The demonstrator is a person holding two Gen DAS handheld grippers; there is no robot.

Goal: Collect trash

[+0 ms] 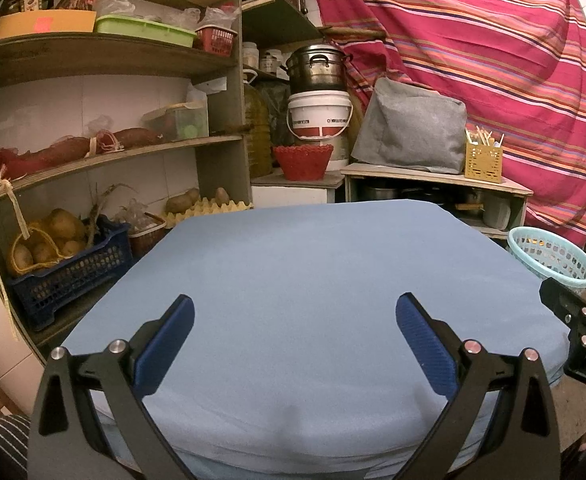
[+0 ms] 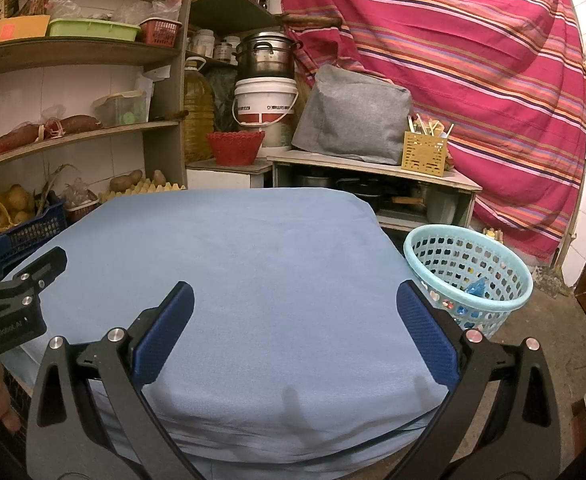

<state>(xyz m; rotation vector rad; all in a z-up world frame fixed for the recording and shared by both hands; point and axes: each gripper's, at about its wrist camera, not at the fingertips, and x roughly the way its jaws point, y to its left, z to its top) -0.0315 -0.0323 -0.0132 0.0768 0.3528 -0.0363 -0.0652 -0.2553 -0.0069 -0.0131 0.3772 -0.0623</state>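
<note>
Item: trash collection, status at this moment.

Worktop (image 2: 261, 280): covered in a pale blue cloth. No loose trash shows on it in either wrist view; the cloth lies bare from near edge to far edge.

Basket (image 2: 467, 280): light turquoise, perforated, standing on the floor just beside the worktop's right side. Through its rim and holes small coloured bits are visible at the bottom, among them a blue crumpled piece (image 2: 476, 286). What each bit is cannot be told at this size. The left wrist view shows only the basket's upper rim (image 1: 549, 256) past the worktop corner.

Left gripper (image 1: 295, 322): fingers spread wide apart, holding nothing, poised over the near part of the worktop.

Right gripper (image 2: 295, 308): fingers likewise spread wide, nothing between them, over the near right part of the worktop, with the basket just beyond the right finger.

Surroundings: wooden shelves (image 1: 105, 56) with potatoes, crates and tubs to the left; a striped red cloth (image 2: 473, 60) hung behind.

Assessment: the trash appears already gathered in the basket and none remains on the cloth, so the task looks finished or nearly so. Trash lying on the floor or behind the grippers, out of both views, cannot be ruled out.
</note>
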